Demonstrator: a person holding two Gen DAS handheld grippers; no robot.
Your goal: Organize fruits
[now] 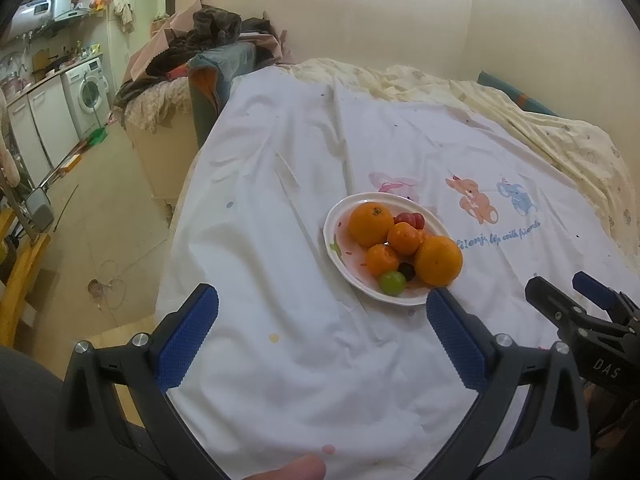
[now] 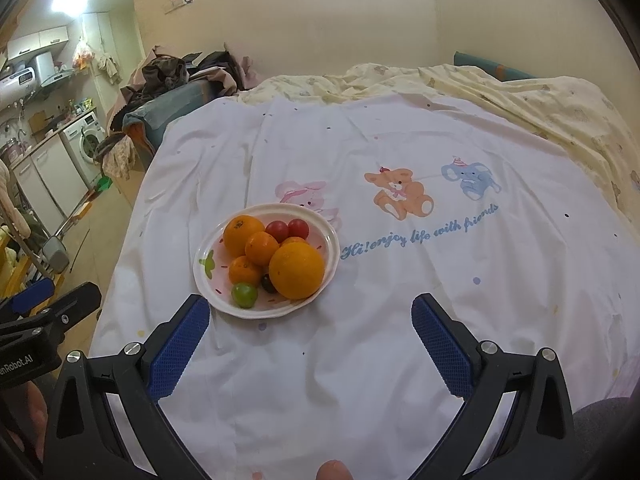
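A white plate [image 1: 335, 216] [image 2: 204, 276] sits on the white printed sheet and holds several fruits: big oranges [image 1: 438, 260] [image 2: 296, 270], smaller tangerines [image 1: 382, 260] [image 2: 261, 248], red cherry tomatoes [image 1: 412, 220] [image 2: 288, 229], a green grape [image 1: 392, 283] [image 2: 244, 295] and a dark grape [image 1: 407, 270] [image 2: 267, 283]. My left gripper [image 1: 322, 300] is open and empty, just short of the plate. My right gripper [image 2: 310, 312] is open and empty, near the plate's front right. The right gripper also shows in the left wrist view [image 1: 568, 292], the left one in the right wrist view [image 2: 56, 296].
The sheet [image 2: 400, 280] covers a bed with a cartoon animal print [image 2: 400, 194] and a yellow quilt [image 2: 540, 100] at the back. The bed's left edge drops to the floor [image 1: 100, 208]. A chair piled with clothes [image 1: 208, 40] and a kitchen with a washing machine [image 1: 90, 94] lie left.
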